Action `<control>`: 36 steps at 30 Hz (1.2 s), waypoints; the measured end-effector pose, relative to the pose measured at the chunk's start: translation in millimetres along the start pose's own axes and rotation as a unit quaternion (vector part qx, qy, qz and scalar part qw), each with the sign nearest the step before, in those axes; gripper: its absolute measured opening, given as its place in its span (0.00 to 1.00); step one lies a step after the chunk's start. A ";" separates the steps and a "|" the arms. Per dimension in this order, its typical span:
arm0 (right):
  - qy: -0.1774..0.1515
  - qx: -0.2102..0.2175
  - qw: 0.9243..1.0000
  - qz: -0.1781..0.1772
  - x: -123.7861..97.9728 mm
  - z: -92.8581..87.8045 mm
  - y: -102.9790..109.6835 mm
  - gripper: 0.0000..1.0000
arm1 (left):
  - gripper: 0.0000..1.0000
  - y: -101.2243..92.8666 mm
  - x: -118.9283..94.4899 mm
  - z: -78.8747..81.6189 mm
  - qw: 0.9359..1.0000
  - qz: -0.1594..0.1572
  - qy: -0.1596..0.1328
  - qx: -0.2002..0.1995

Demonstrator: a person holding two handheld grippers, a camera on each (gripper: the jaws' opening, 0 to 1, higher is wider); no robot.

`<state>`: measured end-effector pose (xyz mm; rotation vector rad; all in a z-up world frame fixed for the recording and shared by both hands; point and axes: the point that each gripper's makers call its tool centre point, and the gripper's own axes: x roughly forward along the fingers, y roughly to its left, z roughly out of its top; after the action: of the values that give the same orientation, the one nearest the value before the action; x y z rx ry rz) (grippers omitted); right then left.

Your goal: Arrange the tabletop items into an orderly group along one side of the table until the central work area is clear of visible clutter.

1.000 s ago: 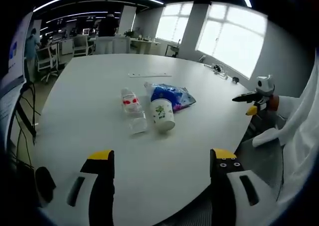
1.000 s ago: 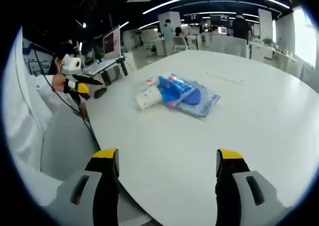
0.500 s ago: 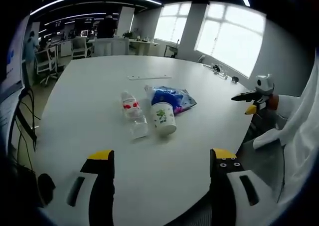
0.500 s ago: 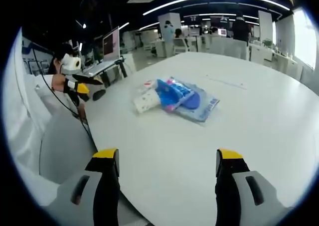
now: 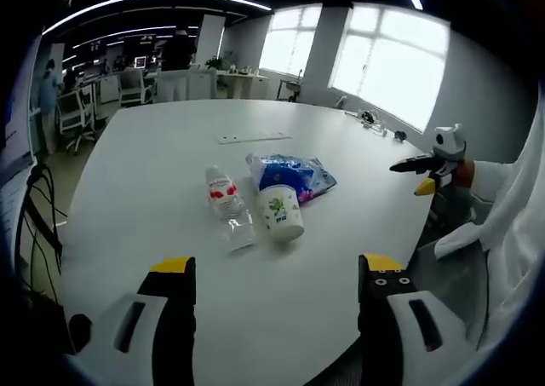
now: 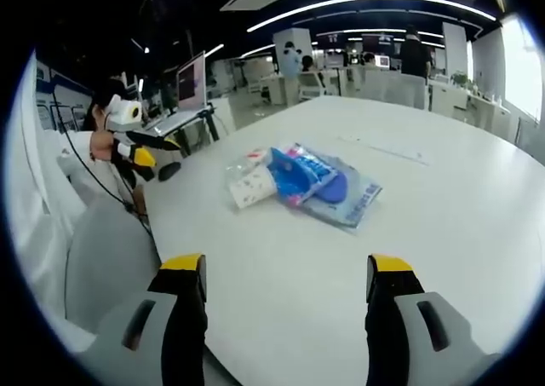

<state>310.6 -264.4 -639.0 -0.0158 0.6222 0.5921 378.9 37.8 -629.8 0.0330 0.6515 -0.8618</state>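
On the white counter (image 5: 153, 224), three items bunched near the middle: clear plastic bottle (image 5: 227, 203) with red label lying on its side, paper cup (image 5: 281, 212) tipped over just at its 3 o'clock, blue snack bag (image 5: 294, 171) touching the cup at 12 o'clock. Left tongs (image 5: 272, 275) spread wide, pinching nothing; right tongs (image 6: 285, 275) likewise spread and empty. Against a second ago, only slight camera drift, cluster sitting a touch lower in both views; nothing lifted or shifted, so no tidying begun and centre still cluttered. From the right gripper view, bag (image 6: 319, 181) covering most of the bottle, cup (image 6: 254, 186) partly seen. Print on cup and bag too small to read. Thin strip (image 5: 254, 136) at 12 o'clock, kind unclear.
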 end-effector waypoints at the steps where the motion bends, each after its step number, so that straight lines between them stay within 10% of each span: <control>1: -0.001 0.001 1.000 0.001 1.8 1.9 -0.2 0.75 | 0.80 0.7 1.2 1.6 1.000 -0.001 -0.001 0.001; 36: -0.022 0.005 1.000 0.007 56.8 37.8 -9.8 0.68 | 0.79 8.4 43.9 39.1 0.999 -0.023 -0.009 0.030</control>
<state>373.4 -236.2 -641.1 0.0114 0.5836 0.6005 425.9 2.0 -624.1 0.0641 0.6112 -0.9258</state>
